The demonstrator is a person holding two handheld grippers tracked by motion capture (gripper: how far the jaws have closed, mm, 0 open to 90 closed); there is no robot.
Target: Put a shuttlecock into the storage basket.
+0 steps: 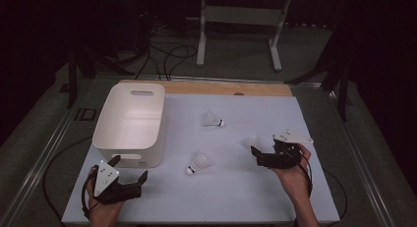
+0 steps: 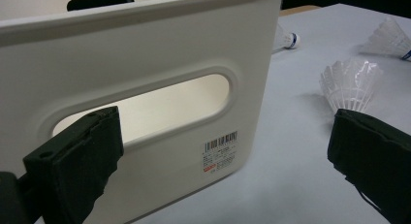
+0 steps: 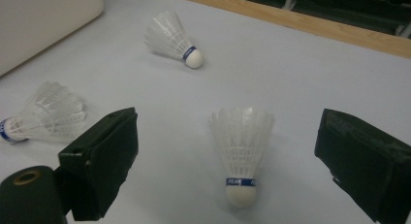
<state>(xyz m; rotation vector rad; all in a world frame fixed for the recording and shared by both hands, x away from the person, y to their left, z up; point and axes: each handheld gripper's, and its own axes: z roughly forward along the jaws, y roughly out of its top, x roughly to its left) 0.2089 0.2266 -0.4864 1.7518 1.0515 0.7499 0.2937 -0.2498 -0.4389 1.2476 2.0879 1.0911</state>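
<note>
Right gripper [image 3: 223,161] jaws wide apart around a shuttlecock [image 3: 241,151].

Left tongs [image 1: 129,169]: black body, blocky matte-black jaws, grey three-cornered plate on top, thin black cable trailing. Right tongs [image 1: 259,149]: same black build, same grey plate, black cable looping below.

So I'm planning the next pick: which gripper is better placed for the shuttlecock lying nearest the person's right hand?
Right. The right gripper has its jaws open either side of that shuttlecock; the left gripper faces the white bin.
</note>
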